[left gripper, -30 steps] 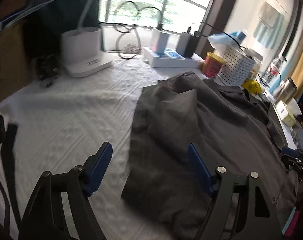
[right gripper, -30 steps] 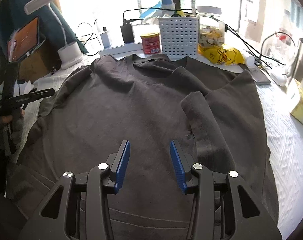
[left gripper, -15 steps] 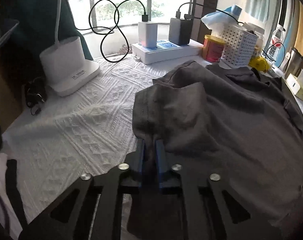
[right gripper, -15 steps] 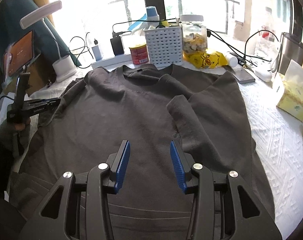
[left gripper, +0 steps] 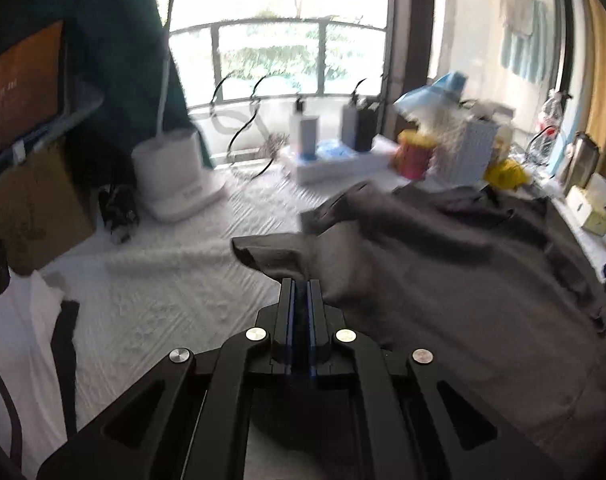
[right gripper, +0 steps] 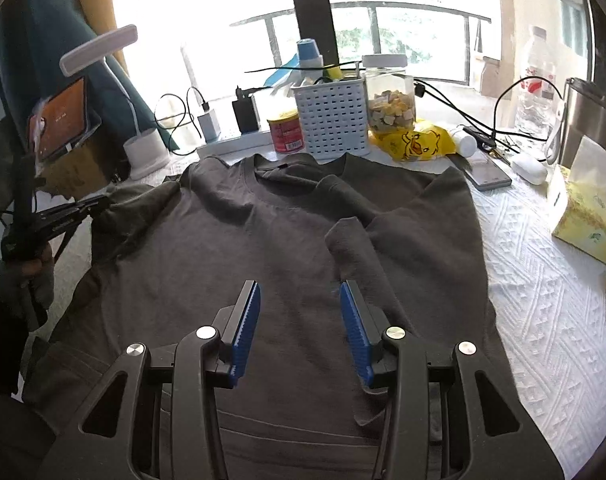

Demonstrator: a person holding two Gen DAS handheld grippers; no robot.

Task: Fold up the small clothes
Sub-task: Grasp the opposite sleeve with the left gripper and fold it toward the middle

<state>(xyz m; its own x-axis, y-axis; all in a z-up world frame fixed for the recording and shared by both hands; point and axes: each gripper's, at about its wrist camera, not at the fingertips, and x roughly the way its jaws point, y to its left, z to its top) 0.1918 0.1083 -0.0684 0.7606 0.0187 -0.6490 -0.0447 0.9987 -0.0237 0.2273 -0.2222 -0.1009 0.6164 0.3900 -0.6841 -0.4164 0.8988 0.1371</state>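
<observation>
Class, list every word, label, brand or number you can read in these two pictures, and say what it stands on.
None can be read.
Red can: label print and barcode too small.
Orange screen: pale characters, blurred.
Water bottle: red label, illegible.
Yellow bag: a duck drawing only.

Black gripper (right gripper: 299,292) frames, blue ribbed pads (right gripper: 245,328), silver screws (right gripper: 206,333).
</observation>
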